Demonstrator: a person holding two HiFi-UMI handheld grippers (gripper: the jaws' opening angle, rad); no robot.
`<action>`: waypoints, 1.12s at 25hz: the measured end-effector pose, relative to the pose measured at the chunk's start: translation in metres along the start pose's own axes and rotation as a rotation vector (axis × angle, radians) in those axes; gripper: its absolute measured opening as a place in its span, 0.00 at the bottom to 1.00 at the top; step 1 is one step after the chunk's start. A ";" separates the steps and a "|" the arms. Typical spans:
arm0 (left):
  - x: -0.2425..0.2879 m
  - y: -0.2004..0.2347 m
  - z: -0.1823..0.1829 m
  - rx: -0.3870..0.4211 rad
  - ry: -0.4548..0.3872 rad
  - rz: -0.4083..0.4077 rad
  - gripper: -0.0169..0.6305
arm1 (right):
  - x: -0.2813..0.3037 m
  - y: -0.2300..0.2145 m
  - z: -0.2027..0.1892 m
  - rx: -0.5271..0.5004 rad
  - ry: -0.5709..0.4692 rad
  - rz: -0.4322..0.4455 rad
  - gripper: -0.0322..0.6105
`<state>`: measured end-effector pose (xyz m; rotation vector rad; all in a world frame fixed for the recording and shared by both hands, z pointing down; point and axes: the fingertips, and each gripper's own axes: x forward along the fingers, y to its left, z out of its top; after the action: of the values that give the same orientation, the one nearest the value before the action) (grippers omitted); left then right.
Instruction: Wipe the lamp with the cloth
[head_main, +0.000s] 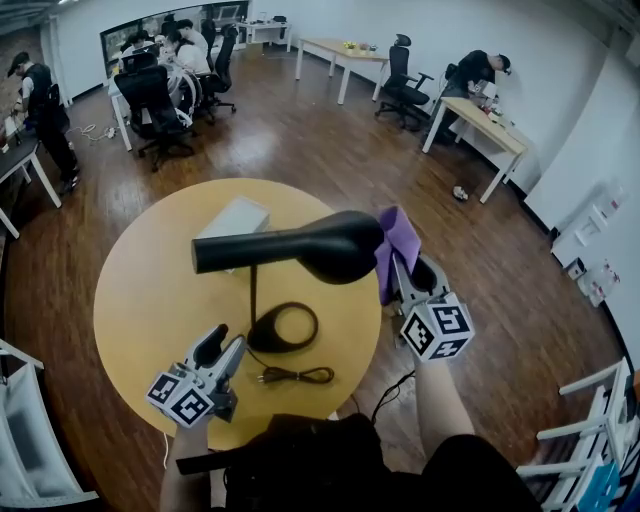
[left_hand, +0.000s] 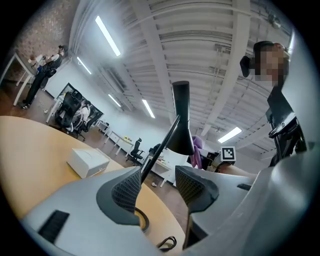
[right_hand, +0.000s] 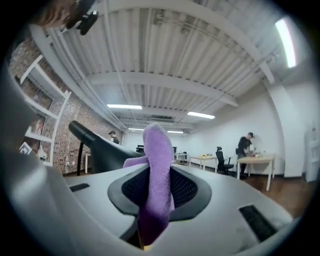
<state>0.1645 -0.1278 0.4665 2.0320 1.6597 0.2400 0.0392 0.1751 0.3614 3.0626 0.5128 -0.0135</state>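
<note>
The purple cloth (right_hand: 157, 170) stands up between the right gripper's (right_hand: 159, 187) fingers, which are clamped on its lower part, with the top poking free above them. In the head view the cloth (head_main: 400, 245) sits at the wide end of the black lamp's (head_main: 300, 250) head; whether it touches I cannot tell. The lamp stands on a round table (head_main: 150, 300). The left gripper (left_hand: 160, 187) hangs near the table's front edge, fingers apart and empty.
</note>
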 end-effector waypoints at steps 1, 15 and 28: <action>0.008 -0.004 0.000 0.015 0.003 -0.001 0.35 | 0.003 -0.014 -0.009 0.044 0.024 -0.006 0.20; 0.065 -0.030 0.018 0.197 -0.034 0.154 0.37 | 0.017 0.054 -0.033 -0.189 0.017 0.745 0.20; 0.061 -0.032 0.022 0.215 -0.084 0.303 0.37 | 0.076 0.053 -0.013 0.246 -0.156 0.940 0.20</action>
<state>0.1613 -0.0711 0.4212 2.4188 1.3729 0.0796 0.1280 0.1502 0.3754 3.1450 -1.0027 -0.2968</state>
